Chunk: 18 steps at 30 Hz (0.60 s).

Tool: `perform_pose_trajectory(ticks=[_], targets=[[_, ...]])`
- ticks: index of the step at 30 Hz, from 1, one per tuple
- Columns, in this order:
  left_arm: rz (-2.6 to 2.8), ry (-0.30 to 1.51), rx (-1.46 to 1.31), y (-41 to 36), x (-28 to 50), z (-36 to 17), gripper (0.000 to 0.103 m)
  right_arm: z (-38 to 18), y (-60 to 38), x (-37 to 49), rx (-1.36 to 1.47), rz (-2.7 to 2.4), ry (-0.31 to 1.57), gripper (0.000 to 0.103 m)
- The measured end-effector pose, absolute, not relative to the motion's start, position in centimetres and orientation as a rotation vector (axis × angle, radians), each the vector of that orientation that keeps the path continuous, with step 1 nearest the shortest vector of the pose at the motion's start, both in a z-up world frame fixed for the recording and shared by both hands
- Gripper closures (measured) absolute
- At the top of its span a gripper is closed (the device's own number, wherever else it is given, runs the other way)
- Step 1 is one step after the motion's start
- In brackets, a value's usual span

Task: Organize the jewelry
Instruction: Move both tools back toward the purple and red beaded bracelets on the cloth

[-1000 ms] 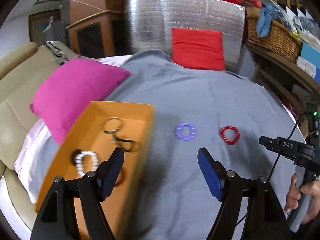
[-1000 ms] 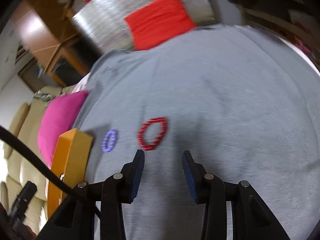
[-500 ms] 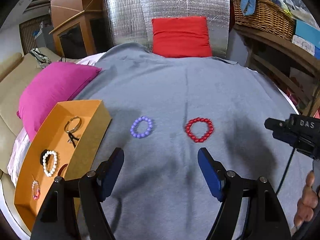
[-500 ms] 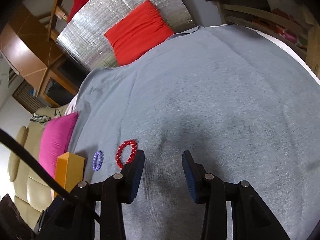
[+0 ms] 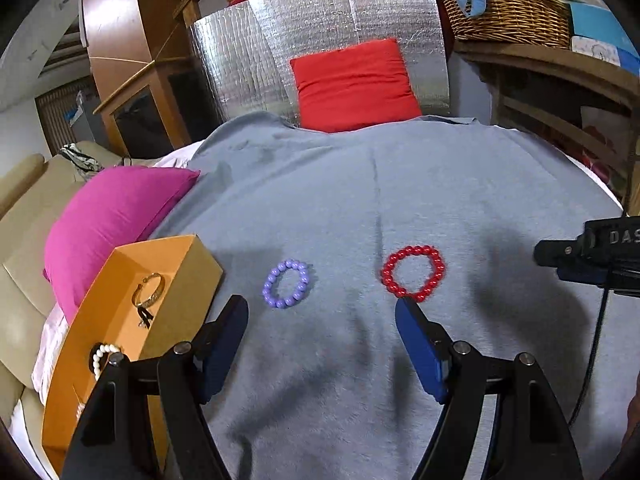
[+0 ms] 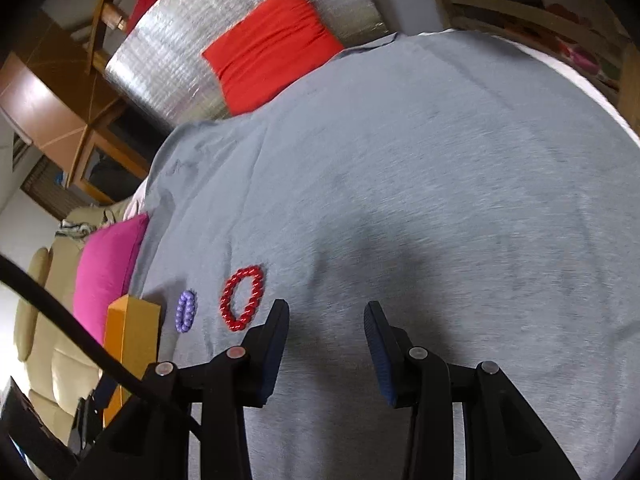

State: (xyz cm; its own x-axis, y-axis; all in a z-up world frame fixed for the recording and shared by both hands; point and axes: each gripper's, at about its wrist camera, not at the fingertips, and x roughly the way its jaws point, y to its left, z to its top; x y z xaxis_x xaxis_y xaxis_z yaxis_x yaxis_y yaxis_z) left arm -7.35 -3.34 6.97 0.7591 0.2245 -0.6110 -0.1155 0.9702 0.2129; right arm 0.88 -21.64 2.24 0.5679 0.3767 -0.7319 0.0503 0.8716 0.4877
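Two beaded bracelets are seen lying flat on the grey blanket of what is taken to be a bed: a purple bead bracelet nearer the orange box, and a red bead bracelet to its right, the two well apart. Inside the box a gold bangle and a white pearl bracelet are already held, so the remaining work is judged to be the transfer of the two loose pieces. The left claw is held spread wide above the blanket, nothing between its blue pads, the purple bracelet just ahead of its gap. The right claw is likewise spread and empty, with the red bracelet lying off to its left rather than between its pads. Several failures are judged possible. Round, smooth beads could be squeezed out of flat pads if only one bead is caught. If a claw is pressed down too far, the soft blanket could be pinched along with the beads and dragged, and the neighbouring bracelet shifted. A bracelet gripped at one side would hang and swing, and could be snagged on the box wall or dropped outside it. The box, set at the blanket's edge beside the magenta pillow, could be nudged or tipped by a careless approach.
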Motion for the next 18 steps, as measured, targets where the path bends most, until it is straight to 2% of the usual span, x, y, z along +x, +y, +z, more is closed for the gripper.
perform_pose_trajectory(ticks=[18], targets=[[0.168,0.707,0.122,0.8,-5.6,7.6,0.026,1.1,-15.7,3.1,0.436,0.246,0.99,0.06]])
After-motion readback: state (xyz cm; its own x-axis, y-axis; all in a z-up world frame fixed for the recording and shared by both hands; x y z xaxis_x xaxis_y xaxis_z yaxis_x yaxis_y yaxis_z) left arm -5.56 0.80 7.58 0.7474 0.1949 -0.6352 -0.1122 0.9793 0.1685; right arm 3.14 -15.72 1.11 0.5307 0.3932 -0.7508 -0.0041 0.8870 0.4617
